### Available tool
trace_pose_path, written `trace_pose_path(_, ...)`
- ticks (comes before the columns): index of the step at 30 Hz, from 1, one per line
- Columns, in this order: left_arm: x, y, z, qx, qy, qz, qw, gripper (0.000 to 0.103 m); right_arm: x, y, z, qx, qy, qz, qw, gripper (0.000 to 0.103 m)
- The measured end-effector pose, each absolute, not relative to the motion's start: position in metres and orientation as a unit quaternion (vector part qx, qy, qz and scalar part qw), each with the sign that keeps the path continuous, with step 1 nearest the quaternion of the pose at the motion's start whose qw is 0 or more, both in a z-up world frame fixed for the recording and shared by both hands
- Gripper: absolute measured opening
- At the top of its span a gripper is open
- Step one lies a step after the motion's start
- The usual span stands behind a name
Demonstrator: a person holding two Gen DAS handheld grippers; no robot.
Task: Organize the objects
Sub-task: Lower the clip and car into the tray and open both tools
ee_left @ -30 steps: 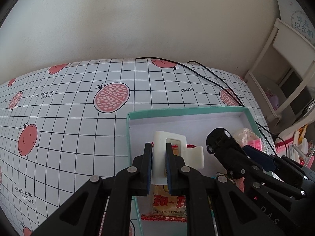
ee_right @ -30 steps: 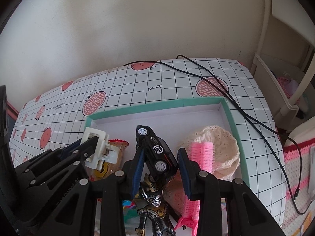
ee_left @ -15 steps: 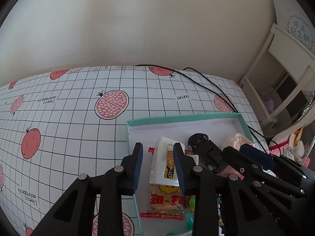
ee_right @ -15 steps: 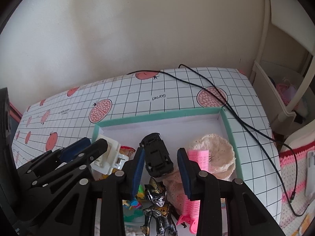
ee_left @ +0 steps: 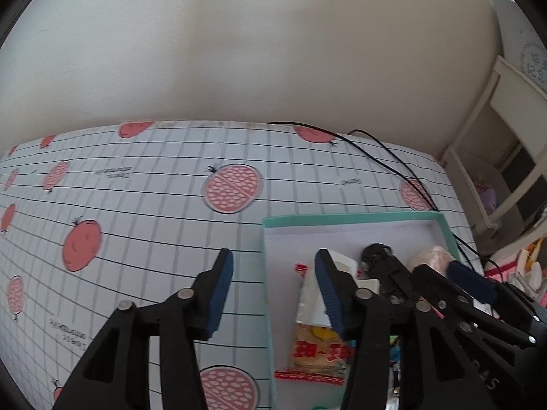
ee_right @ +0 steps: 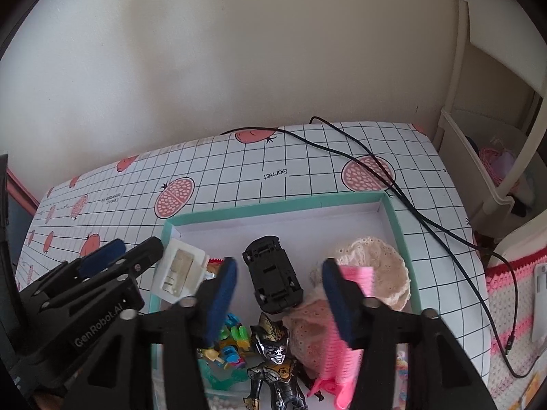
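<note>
The left gripper (ee_left: pixel 273 290) hovers low over the left wall of the teal box (ee_right: pixel 273 205), its jaws wide apart and holding nothing; one finger is over the counter (ee_left: pixel 154 205), the other over the box interior. The white clip (ee_right: pixel 179 270) lies in the box's near-left part, resting on a snack packet (ee_left: pixel 318 345). The right gripper (ee_right: pixel 278 294) is held just beside the left one, pointing forward over the box middle, jaws also spread wide and empty. Between its fingers the black toy car (ee_right: pixel 273 278) lies belly-up on the box floor. Near it are a pink comb (ee_right: pixel 345 352), a cream lace piece (ee_right: pixel 386 273), an armoured figure (ee_right: pixel 277 358) and small coloured toys (ee_right: pixel 229 341). A black cable (ee_right: pixel 376 167) crosses the counter behind the box.
</note>
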State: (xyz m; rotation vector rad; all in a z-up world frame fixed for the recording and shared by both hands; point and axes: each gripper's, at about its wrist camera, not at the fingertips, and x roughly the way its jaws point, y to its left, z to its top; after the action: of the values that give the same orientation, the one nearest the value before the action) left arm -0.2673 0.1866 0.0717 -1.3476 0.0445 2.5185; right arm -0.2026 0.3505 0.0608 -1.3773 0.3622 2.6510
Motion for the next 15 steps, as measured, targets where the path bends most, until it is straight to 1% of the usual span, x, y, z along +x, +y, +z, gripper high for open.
trace_pose_path(1,-0.267,0.185,0.072,-0.464,0.014,0.875,0.139,0.06,-0.203,0.35,0.061,-0.455,0.12,0.88,0.065,0.062)
trace_pose_path(3,-0.268,0.181,0.074,-0.461,0.012,0.878,0.13,0.067,-0.203,0.348,0.062,-0.453,0.116,0.882,0.065,0.067)
trace_pose_path(6,-0.269,0.177,0.074,-0.457,0.015,0.882,0.114,0.07,-0.203,0.347,0.062,-0.451,0.114,0.883,0.064,0.074)
trace_pose_path(8,-0.27,0.173,0.074,-0.456,0.014,0.884,0.103,0.085,-0.204,0.346,0.062,-0.451,0.111,0.883,0.064,0.08)
trace_pose_path(11,-0.272,0.168,0.074,-0.453,0.015,0.887,0.091,0.089,-0.204,0.346,0.063,-0.449,0.109,0.884,0.066,0.09)
trace_pose_path(12,-0.273,0.166,0.073,-0.454,0.014,0.887,0.084,0.091,-0.203,0.346,0.063,-0.448,0.11,0.885,0.065,0.091)
trace_pose_path(14,-0.274,0.163,0.073,-0.453,0.01,0.888,0.078,0.096,-0.203,0.346,0.064,-0.446,0.11,0.886,0.066,0.098)
trace_pose_path(15,-0.274,0.161,0.074,-0.452,0.009,0.889,0.072,0.098,-0.203,0.345,0.064,-0.445,0.11,0.886,0.066,0.1)
